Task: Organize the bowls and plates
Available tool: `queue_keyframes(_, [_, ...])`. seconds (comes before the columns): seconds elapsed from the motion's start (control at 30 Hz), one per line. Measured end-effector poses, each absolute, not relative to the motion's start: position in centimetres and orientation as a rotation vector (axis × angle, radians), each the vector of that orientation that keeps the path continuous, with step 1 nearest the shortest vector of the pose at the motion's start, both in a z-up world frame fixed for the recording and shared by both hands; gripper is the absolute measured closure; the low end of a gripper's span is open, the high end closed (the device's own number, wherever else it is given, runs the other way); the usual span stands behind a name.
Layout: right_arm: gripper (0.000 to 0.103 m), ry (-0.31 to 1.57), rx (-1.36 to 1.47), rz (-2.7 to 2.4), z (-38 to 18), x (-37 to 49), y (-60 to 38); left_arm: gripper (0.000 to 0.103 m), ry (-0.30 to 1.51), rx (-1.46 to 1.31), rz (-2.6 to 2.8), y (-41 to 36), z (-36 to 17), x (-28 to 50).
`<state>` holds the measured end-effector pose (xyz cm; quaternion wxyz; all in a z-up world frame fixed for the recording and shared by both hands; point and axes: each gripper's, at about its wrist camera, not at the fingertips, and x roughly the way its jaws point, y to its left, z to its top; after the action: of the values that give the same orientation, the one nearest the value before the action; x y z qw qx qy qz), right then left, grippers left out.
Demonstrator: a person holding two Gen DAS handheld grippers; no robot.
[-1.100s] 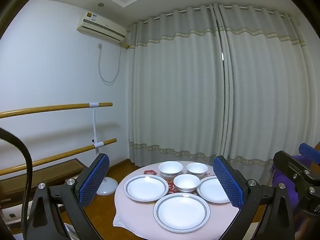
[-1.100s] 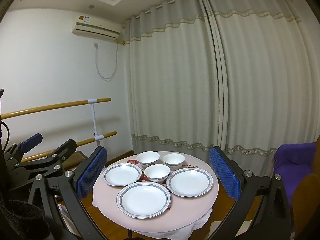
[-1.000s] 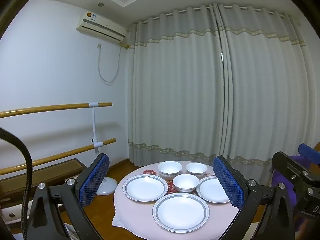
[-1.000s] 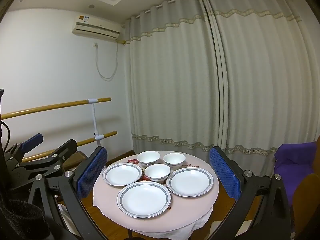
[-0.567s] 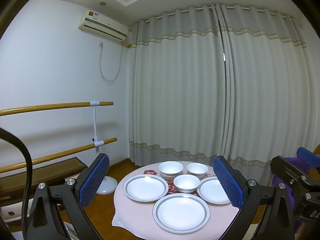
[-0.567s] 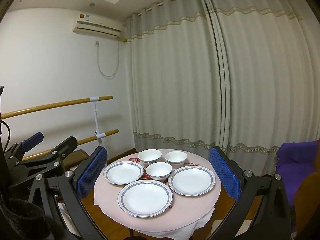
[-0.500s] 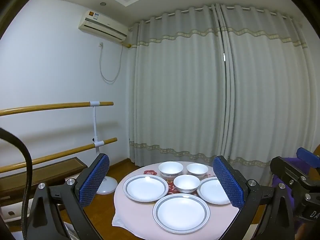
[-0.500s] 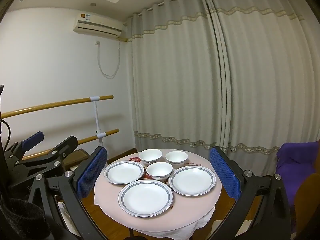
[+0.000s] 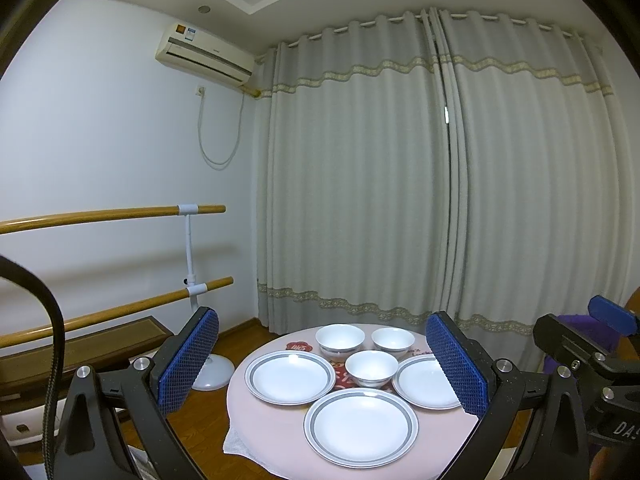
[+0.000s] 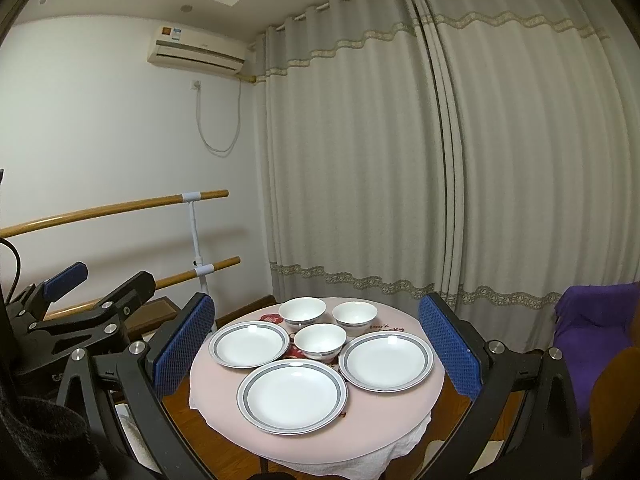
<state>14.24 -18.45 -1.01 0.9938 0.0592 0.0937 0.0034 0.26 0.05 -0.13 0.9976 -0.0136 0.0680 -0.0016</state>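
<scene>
While both grippers hang spread and empty, glossy crockery crowds a round counter (image 10: 400, 408).
Three grey-rimmed plates (image 10: 292, 396) (shallow, round) flank three bowls (image 10: 320, 340); left gripper (image 9: 322, 368), right gripper (image 10: 316, 356).

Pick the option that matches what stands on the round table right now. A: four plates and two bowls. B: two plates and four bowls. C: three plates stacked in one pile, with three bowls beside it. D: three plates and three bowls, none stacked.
D: the round table carries the left plate, the near plate and the right plate, plus the left bowl, the right bowl and the middle bowl, each standing apart.
</scene>
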Motion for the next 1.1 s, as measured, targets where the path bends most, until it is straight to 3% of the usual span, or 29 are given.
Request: queue_keyframes(1.1, [0.0, 0.177, 0.114, 0.018, -0.57, 14.14, -17.86, 0.001, 0.129, -0.009, -0.012, 0.13, 0.2, -0.52])
